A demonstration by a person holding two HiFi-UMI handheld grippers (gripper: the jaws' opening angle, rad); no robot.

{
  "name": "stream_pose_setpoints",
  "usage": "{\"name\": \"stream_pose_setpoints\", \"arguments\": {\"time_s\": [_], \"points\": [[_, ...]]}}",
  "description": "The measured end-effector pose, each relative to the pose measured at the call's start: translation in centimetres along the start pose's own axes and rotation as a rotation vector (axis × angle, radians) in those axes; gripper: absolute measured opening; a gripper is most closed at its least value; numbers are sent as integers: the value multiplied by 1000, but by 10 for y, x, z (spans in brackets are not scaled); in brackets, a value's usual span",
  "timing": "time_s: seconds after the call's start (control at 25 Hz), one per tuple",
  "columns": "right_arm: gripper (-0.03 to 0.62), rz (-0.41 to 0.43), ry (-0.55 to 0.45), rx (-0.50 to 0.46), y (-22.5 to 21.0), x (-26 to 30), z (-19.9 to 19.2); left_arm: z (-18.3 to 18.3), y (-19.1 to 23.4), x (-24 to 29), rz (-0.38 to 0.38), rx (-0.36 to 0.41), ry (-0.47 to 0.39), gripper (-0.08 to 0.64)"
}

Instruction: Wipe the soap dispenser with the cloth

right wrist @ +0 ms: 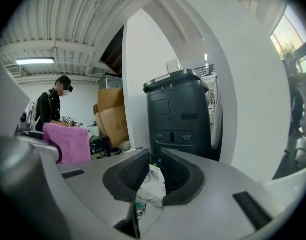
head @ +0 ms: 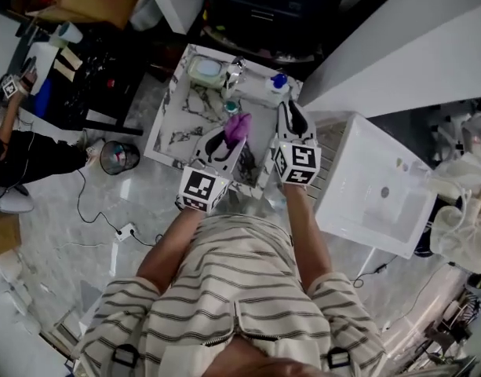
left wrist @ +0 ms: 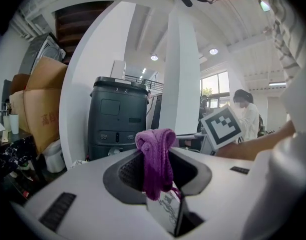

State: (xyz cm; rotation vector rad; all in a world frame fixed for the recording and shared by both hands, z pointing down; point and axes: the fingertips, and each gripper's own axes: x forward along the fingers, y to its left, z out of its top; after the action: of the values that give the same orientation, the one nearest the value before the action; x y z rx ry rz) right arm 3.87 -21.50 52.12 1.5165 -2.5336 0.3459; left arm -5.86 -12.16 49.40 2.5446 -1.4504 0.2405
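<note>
L gripper (left wrist: pixel 155 170) is clenched on the purple cloth (left wrist: pixel 153 139). The cloth is bunched between the jaws, sticks up past the tips and hangs over the marble table (head: pixel 173 124). R gripper (right wrist: pixel 153 166) is nearly clenched, w/ a slim gap and nothing in it. It's held just right of the L one. The blue-capped dispenser (head: pixel 278 83) stands at the table's far edge, just beyond the R gripper, apart from the cloth. A faucet (head: pixel 235 73) is left of it.

Head view overhead; gripper views level, sharing dark cabinet (left wrist: pixel 117 115).
</note>
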Motion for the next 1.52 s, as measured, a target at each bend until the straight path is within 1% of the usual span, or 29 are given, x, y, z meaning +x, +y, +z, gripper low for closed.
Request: {"name": "stream_pose_setpoints", "arguments": {"time_s": [0.2, 0.52, 0.68, 1.04, 1.28, 1.52], "points": [[-2, -1, -43, 10, 21, -31, 23, 16, -3, -11, -5, 19, -36, 120], [0, 18, -104, 23, 51, -72, 49, 29, -14, -27, -17, 46, -79, 120], [0, 20, -129, 19, 59, -89, 56, 29, -18, -33, -11, 69, -78, 120], [-2, 12, -165, 15, 58, -107, 67, 48, -30, -34, -24, 84, -139, 120], [-1, 12, -179, 8, 57, -113, 71, 54, -33, -33, -20, 84, -158, 120], [-2, 8, -183, 19, 51, -119, 73, 55, -36, -32, -16, 76, -160, 120]]}}
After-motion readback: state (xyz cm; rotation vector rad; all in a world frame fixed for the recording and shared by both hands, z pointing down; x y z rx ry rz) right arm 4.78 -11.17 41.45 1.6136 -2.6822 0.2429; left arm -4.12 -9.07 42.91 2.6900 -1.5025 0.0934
